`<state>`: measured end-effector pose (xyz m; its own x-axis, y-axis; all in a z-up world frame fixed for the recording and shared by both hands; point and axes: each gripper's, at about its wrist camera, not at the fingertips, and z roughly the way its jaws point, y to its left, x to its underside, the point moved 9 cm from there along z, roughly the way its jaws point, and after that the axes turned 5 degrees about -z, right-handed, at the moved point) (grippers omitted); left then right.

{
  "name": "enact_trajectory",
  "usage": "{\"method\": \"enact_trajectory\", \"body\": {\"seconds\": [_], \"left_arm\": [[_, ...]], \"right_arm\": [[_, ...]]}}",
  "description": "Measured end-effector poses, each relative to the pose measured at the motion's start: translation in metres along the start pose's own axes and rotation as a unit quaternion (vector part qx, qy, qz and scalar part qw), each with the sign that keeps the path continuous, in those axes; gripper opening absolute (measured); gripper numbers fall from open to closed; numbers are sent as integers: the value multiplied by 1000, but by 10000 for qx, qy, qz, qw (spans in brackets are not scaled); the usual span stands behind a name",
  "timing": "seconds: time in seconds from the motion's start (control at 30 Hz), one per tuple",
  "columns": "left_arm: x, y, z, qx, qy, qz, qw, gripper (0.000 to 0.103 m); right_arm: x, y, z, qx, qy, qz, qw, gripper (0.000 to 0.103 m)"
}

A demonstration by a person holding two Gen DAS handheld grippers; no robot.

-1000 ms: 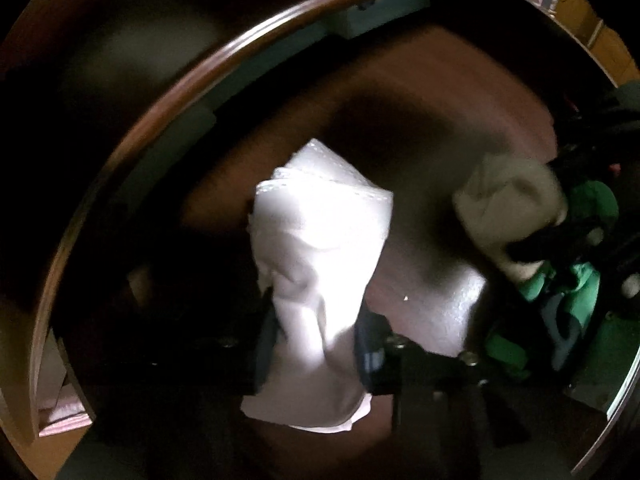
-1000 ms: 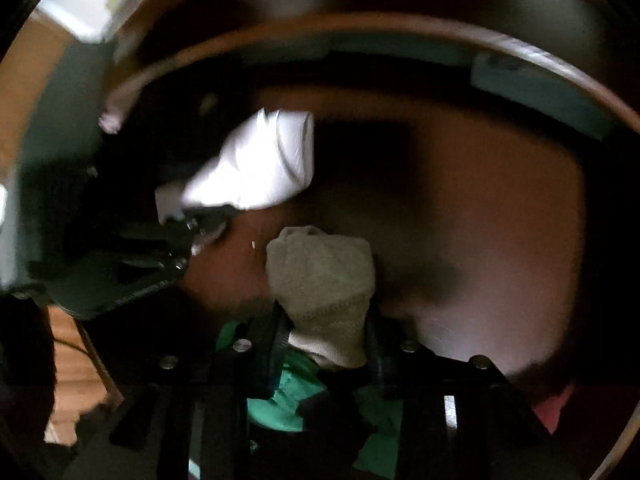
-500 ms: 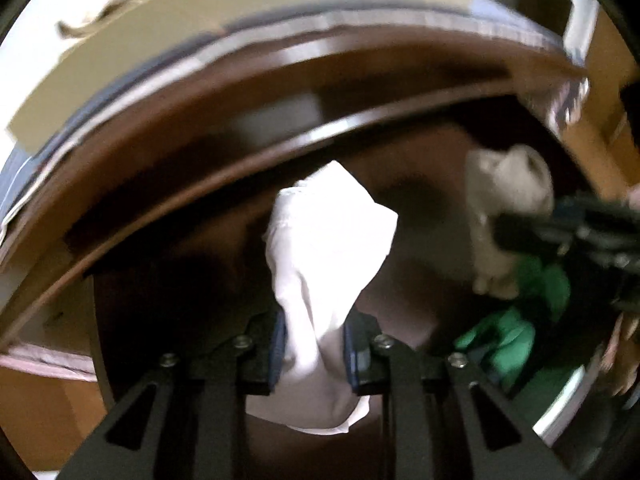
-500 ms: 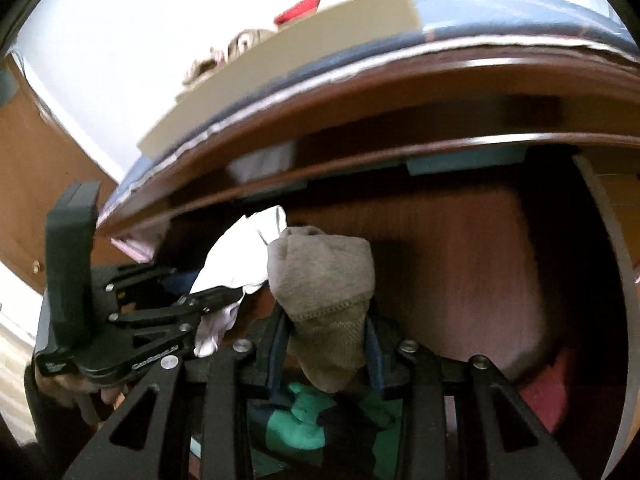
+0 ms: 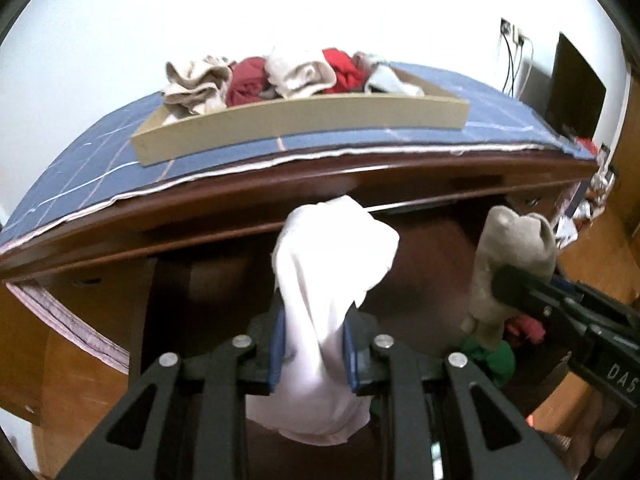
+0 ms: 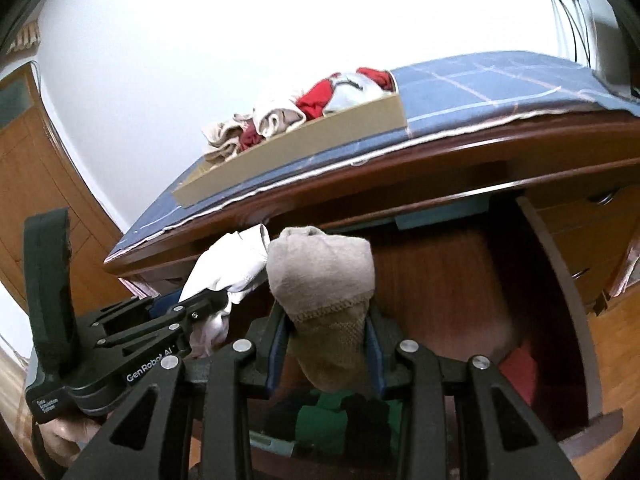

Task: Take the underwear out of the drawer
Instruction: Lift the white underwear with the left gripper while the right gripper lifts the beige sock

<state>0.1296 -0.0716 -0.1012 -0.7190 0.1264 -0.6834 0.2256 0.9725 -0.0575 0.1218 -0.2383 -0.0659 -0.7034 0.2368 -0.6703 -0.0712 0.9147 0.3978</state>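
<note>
Underwear: white piece (image 5: 332, 280) clamped in left claw (image 5: 314, 350), beige piece (image 6: 324, 280) clamped in right claw (image 6: 326, 354), both lifted above open drawer (image 6: 440, 280) at frame centre. Step: carry-out. Next: likely raise toward tray (image 5: 304, 120) on table (image 5: 480, 92), upper frame, then release.

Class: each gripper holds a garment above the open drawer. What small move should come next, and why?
Probably carry both up and forward to the cardboard tray on the desktop. The left gripper clamps the white garment, the right gripper the beige one, both clear of the drawer; other garments already fill that tray.
</note>
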Motion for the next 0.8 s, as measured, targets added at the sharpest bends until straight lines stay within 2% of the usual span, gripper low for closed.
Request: {"method": "enact_trajectory", "body": {"seconds": [0.13, 0.23, 0.4, 0.8], "left_arm": [[-15, -15, -19, -31, -163, -133, 9998, 23], [-3, -20, -50, -112, -309, -143, 9994, 23], [1, -24, -67, -97, -469, -264, 9985, 23], [-1, -20, -97, -318, -908, -373, 9947, 23]], "right_arm": [[-3, 3, -10, 85, -119, -45, 9999, 37], [-5, 6, -18, 143, -245, -95, 9996, 37], [-6, 12, -34, 214, -471, -255, 9983, 37], [-13, 16, -60, 410, -857, -479, 9943, 37]]}}
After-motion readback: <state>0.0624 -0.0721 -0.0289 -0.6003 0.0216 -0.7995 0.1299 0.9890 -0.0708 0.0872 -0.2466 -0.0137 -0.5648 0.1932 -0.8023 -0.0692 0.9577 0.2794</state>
